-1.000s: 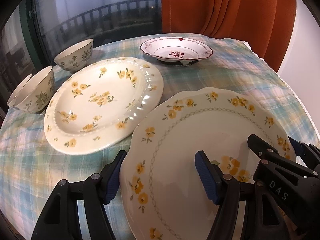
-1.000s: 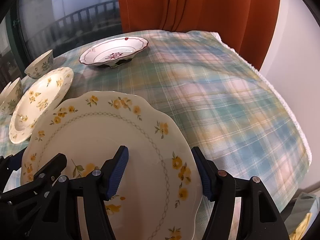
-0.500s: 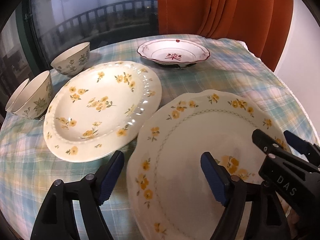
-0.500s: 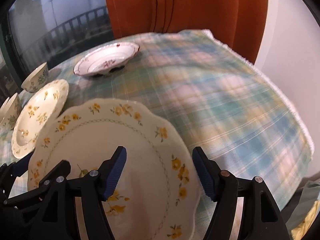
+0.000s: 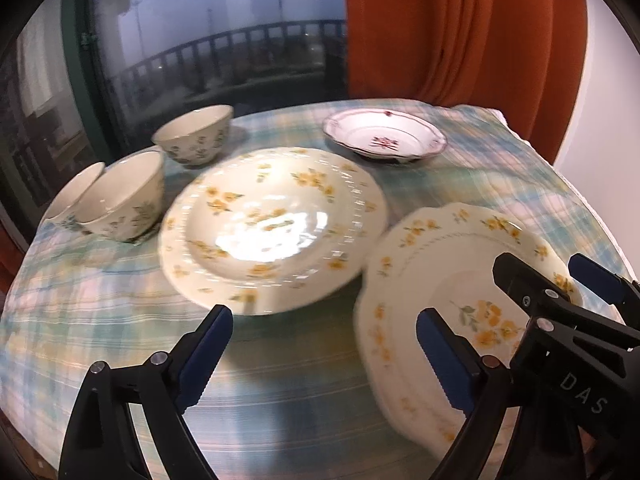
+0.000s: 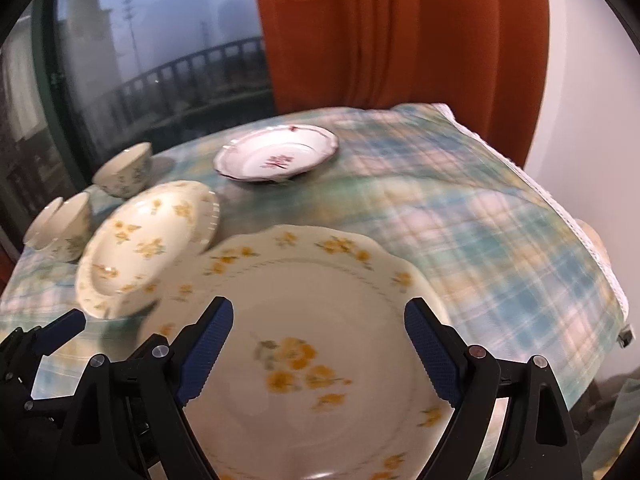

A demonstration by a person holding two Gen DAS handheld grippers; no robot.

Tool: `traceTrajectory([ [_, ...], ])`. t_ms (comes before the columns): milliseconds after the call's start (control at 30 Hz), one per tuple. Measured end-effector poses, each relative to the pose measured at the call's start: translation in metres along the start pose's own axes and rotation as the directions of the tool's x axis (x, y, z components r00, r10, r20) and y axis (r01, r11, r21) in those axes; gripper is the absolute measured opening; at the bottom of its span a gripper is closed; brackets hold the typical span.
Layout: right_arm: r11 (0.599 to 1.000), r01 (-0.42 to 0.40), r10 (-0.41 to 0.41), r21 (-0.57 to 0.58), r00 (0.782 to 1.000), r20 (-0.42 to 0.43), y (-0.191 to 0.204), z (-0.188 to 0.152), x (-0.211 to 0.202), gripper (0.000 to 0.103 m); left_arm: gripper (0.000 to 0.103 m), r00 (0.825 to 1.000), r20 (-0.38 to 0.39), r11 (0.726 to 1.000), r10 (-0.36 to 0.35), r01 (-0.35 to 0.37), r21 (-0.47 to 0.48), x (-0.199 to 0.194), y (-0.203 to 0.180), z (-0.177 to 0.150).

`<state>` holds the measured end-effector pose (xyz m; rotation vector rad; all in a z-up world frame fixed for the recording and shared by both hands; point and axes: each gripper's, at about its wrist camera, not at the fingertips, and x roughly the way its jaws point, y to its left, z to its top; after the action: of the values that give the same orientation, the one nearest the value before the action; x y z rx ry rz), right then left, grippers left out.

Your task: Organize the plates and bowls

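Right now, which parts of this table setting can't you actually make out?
- Scalloped plate: near edge cut off by the frame in the right wrist view, partly behind the right tool.
- Third bowl: mostly hidden behind its neighbour bowl, left wrist view.
- Flower patterns: smeared by motion blur.

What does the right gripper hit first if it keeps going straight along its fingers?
Likely the scalloped plate with yellow flowers: the open right gripper points down at its centre, nothing between. Depth is hard to judge.
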<state>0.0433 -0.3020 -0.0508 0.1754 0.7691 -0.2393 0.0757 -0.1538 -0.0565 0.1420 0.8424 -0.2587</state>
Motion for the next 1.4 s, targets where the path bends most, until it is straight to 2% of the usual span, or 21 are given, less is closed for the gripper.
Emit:
traceTrajectory([
  [267,0.997,-0.067,0.066,-0.031,0.998,-0.019,0.041,0.011,0.008,0.09,0.096,0.998,0.013,0.998,0.055,-0.055,-0.043,0.002,0.041,0.01],
  [367,0.996,-0.059,0.058,-0.065,0.998,-0.019,0.059,0.02,0.014,0.09,0.096,0.996,0.02,0.995,0.085,-0.084,-0.054,0.008,0.055,0.018],
  [467,0.994,-0.053,0.053,-0.1,0.999,-0.007,0.075,0.031,0.023,0.09,0.096,0.997,0.007,0.993,0.079,-0.078,-0.086,0.017,0.068,0.026],
  [667,0.991,-0.084,0.08,-0.101,0.996,-0.037,0.096,0.056,0.053,0.09,0.096,0.998,-0.05,0.984,0.05,-0.058,-0.171,0.044,0.089,0.044],
  [900,0.99,-0.1,0.091,-0.099,0.992,-0.09,0.109,0.073,0.091,0.09,0.096,0.994,-0.078,0.979,0.081,-0.094,-0.183,0.071,0.101,0.058],
  [1100,0.99,-0.1,0.087,-0.098,0.988,-0.125,0.116,0.08,0.118,0.089,0.096,0.991,-0.111,0.975,0.071,-0.092,-0.201,0.087,0.106,0.062],
  [1400,0.989,-0.107,0.082,-0.1,0.97,-0.227,0.123,0.079,0.147,0.073,0.094,0.987,-0.138,0.977,0.08,-0.105,-0.185,0.099,0.1,0.063],
])
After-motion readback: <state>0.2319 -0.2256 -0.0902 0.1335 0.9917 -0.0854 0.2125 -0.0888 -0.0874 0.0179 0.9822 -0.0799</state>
